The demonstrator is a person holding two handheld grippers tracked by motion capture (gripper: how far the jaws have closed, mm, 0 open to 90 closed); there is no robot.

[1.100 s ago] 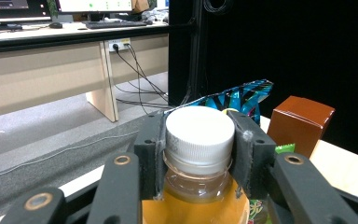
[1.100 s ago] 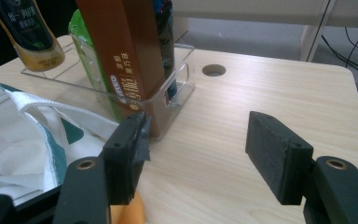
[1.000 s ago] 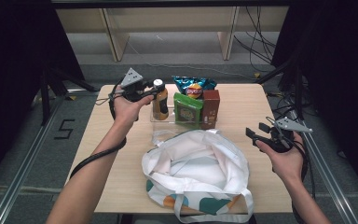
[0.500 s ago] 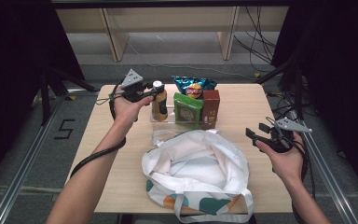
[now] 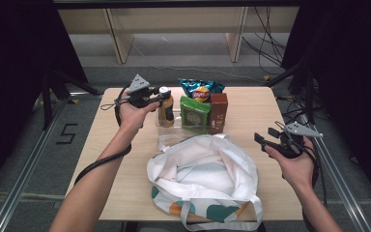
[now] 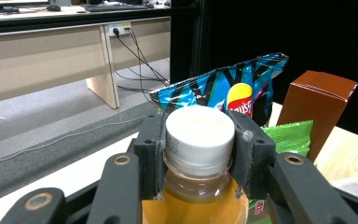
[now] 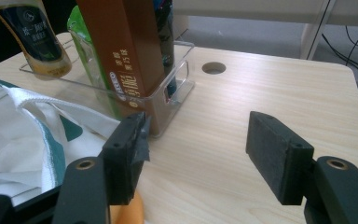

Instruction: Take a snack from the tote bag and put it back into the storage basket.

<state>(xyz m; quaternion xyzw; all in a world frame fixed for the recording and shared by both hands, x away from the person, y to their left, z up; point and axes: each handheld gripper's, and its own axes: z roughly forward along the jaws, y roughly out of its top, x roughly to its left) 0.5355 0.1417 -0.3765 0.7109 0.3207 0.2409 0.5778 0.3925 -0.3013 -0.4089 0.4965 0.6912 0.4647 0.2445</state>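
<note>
Left gripper (image 6: 199, 154): jaws clamped on white cap of tea bottle (image 5: 165, 107).
Bottle place: far left of table (image 5: 256, 101), upright in clear tray (image 7: 179, 77), left of green packet (image 5: 194, 113).
Right gripper (image 7: 198, 154): jaws apart, empty, near right, beside tote bag (image 5: 207, 179).

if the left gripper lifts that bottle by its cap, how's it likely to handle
The bottle looks nearly full of amber liquid, so it is probably heavy for its size and may swing below the grip. The left gripper is shut on the ridged white cap, which should resist slipping. Tall and narrow, it seems apt to tip if set down carelessly.
</note>
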